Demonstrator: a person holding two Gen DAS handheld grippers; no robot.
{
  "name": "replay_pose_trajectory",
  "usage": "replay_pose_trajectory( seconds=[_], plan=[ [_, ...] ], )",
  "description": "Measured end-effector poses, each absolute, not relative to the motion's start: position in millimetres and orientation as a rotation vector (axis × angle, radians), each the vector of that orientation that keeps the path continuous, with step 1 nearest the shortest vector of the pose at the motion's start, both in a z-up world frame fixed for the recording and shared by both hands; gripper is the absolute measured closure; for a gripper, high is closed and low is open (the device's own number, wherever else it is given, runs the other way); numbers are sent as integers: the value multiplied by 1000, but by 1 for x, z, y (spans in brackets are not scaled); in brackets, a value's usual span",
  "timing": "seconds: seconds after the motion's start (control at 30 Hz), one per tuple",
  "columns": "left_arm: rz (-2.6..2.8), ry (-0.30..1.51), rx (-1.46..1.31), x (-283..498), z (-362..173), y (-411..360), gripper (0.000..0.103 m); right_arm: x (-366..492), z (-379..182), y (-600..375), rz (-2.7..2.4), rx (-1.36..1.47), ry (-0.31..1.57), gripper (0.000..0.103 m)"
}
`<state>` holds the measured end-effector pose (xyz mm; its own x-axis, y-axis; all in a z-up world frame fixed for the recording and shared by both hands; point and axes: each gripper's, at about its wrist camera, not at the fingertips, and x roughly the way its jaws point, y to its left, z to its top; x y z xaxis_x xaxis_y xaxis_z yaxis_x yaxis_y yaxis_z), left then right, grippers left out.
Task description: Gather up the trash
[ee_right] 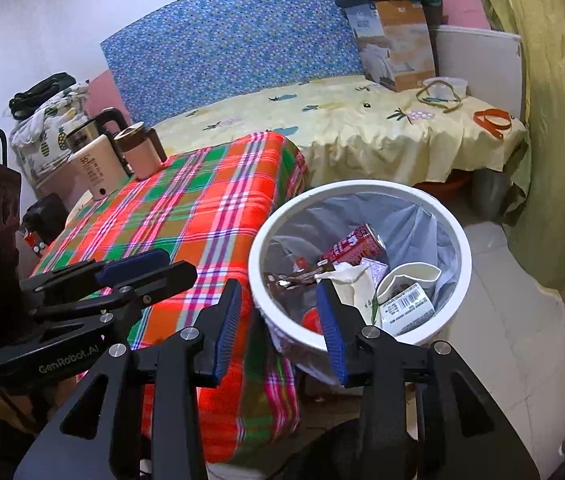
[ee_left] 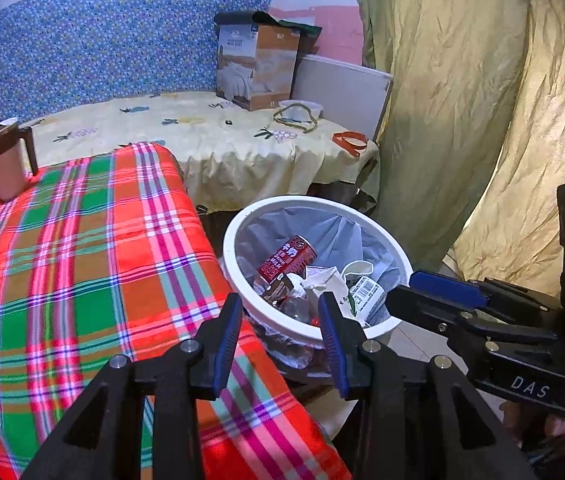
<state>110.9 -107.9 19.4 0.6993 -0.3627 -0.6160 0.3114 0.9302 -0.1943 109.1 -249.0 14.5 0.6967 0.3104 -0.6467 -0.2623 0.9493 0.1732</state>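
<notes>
Progress: judging by the frames, the task looks nearly finished. The white bin (ee_right: 458,240) already holds a red can (ee_right: 356,245), a crumpled white carton (ee_right: 356,280), a paper cup with a barcode label (ee_right: 404,300), a brown wrapper (ee_right: 294,276) and a red cap (ee_right: 311,318).
What is left: no loose trash shows on the plaid surface (ee_left: 82,240); only a mug (ee_left: 4,164) stands there, at its 10 o'clock corner. On the bed (ee_left: 202,136) behind lie a cardboard box (ee_left: 256,64), an olive cord (ee_left: 294,120) and an orange strap (ee_left: 350,142); whether any of these counts as trash I cannot tell.
Left gripper (ee_left: 280,332): jaws released and partly apart, with nothing between them. It hangs over the edge of the surface where the edge meets the bin rim.
Right gripper (ee_right: 280,328): jaws released and empty too, spread about as far as the left pair. In the left wrist view its fingers reach in from 3 o'clock over the near rim.
Trash relative to the jaws: the bin sits on the floor just beside the surface, toward 1 o'clock from both pairs of jaws. Its contents lie below and beyond the fingertips, touched by neither pair.
Next, as a guess: one more look over the surface and the bed for stray items.
</notes>
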Motion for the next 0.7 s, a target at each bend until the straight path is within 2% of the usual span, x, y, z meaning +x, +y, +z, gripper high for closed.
replay_pose_trajectory(
  seconds=[0.7],
  plan=[
    [-296,638,-69,60,29,-89,62,71,21,-241,328,45,684,62]
  ],
)
